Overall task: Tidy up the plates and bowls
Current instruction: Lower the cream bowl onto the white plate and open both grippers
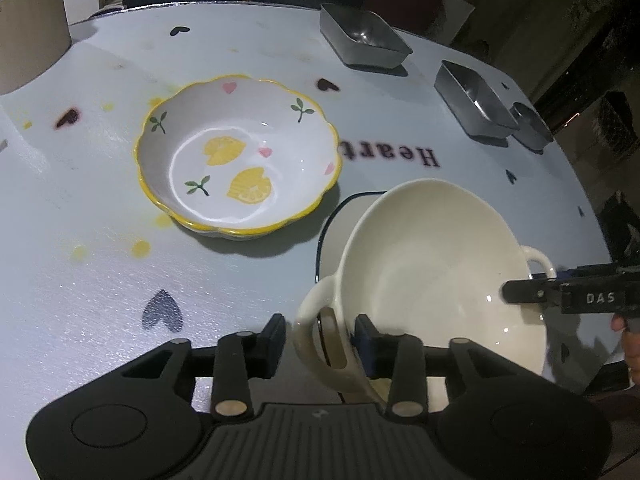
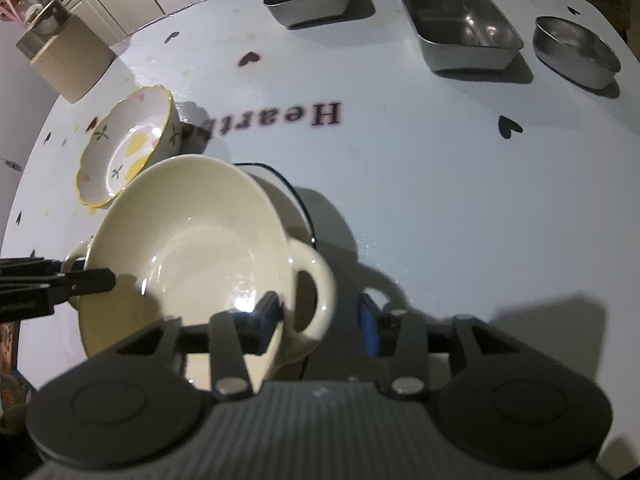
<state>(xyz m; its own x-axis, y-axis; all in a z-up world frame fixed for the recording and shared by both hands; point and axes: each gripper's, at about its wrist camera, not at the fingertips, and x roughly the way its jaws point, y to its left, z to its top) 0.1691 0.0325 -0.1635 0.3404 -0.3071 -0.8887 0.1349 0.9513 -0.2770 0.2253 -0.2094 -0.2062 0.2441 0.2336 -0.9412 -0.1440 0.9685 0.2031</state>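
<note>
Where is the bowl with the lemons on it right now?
The lemon bowl sits upright on the white table, alone, left of the cream two-handled bowl in the left wrist view, near the printed word "Heart".

The left tool (image 1: pixel 320 344) points steeply down, its fingers parted to either side of a handle, seemingly clear of it. The right tool (image 2: pixel 320 316) is likewise pitched down with fingers apart. In the left wrist view it enters at 3 o'clock, a fingertip (image 1: pixel 618 324) showing beneath it.
</note>
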